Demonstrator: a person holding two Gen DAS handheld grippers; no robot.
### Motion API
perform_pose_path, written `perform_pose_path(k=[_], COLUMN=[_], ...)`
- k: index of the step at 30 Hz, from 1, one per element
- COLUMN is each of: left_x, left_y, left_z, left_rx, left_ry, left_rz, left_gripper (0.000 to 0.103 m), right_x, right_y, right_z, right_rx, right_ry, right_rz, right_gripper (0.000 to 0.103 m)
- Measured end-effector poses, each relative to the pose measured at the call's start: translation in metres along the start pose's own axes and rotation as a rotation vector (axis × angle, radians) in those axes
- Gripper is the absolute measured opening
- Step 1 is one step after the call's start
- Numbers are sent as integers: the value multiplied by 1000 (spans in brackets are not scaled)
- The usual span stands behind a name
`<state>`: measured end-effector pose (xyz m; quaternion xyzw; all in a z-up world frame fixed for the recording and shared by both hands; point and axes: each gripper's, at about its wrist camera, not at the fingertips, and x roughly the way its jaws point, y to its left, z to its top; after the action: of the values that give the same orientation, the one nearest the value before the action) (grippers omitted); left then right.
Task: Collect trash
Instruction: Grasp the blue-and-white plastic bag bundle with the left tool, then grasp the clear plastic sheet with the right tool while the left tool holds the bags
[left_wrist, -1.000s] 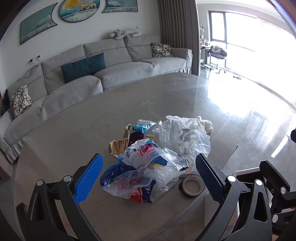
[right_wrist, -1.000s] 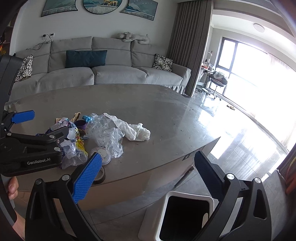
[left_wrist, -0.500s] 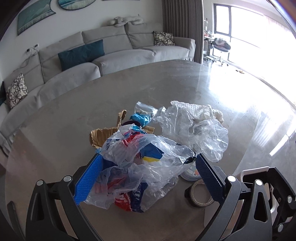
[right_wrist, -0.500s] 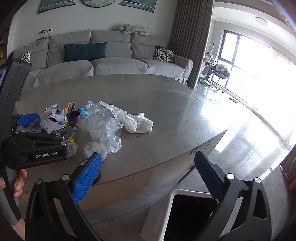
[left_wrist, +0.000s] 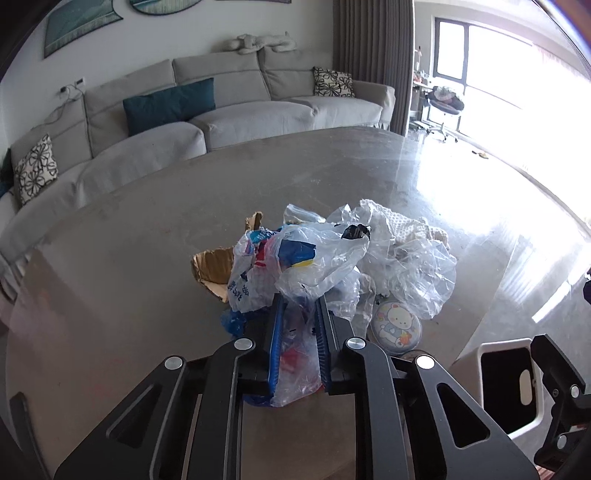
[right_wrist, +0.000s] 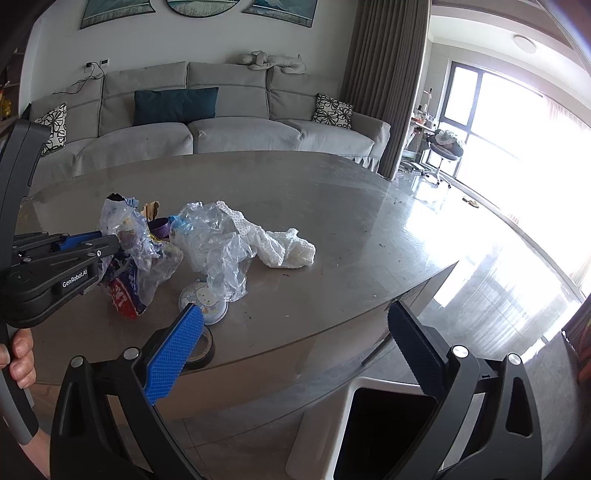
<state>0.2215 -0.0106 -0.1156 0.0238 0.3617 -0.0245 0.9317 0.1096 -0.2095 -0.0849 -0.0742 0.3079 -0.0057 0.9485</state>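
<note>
A heap of trash lies on the grey table (left_wrist: 129, 280). My left gripper (left_wrist: 299, 301) has its jaws closing, and the blue pads pinch a crumpled printed plastic bag (left_wrist: 295, 254) between them. In the right wrist view the left gripper (right_wrist: 110, 240) comes in from the left, with the printed bag (right_wrist: 136, 258) bunched at its tips. My right gripper (right_wrist: 295, 310) hangs open over the table's near edge, holding nothing. Below it stands a white bin (right_wrist: 354, 384) with a dark opening, also seen in the left wrist view as the bin (left_wrist: 491, 343).
Beside the bag lie clear plastic wrap (right_wrist: 218, 243), a white mesh cloth (right_wrist: 288, 251), a round lid with a bear picture (left_wrist: 396, 326), a tape roll (right_wrist: 205, 350), torn cardboard (left_wrist: 212, 266) and a purple cup (right_wrist: 159, 226). A grey sofa (right_wrist: 221, 129) stands behind the table.
My left gripper moved forward over the printed bag and went from wide open to shut on it, bunching the bag up. The right gripper stays open and sank slightly.
</note>
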Motion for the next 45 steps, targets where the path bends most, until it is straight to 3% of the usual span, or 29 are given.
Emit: perform_pose_path(k=[8,15,22,43,45], left_x=[-38,-68,-88,-48,-46], left_y=[14,36,49,55,52], left_z=[3,10,16,19,19], left_rx=[3,-25,-9,-11,-13], left_ry=[-65,-114,-156,-104,-101], left_rz=[16,8,78,88,91], left_gripper=[17,17,17,17,17], right_x=[8,42,81,124,125], right_y=[12,26,40,58,58], right_z=[13,26,30,41,40], right_rx=[-11,8,43,-12,-24], right_ry=[-34,-28,15,67,76], right_rz=[43,109,181,227,228], right_gripper=[100,100,100,100,96])
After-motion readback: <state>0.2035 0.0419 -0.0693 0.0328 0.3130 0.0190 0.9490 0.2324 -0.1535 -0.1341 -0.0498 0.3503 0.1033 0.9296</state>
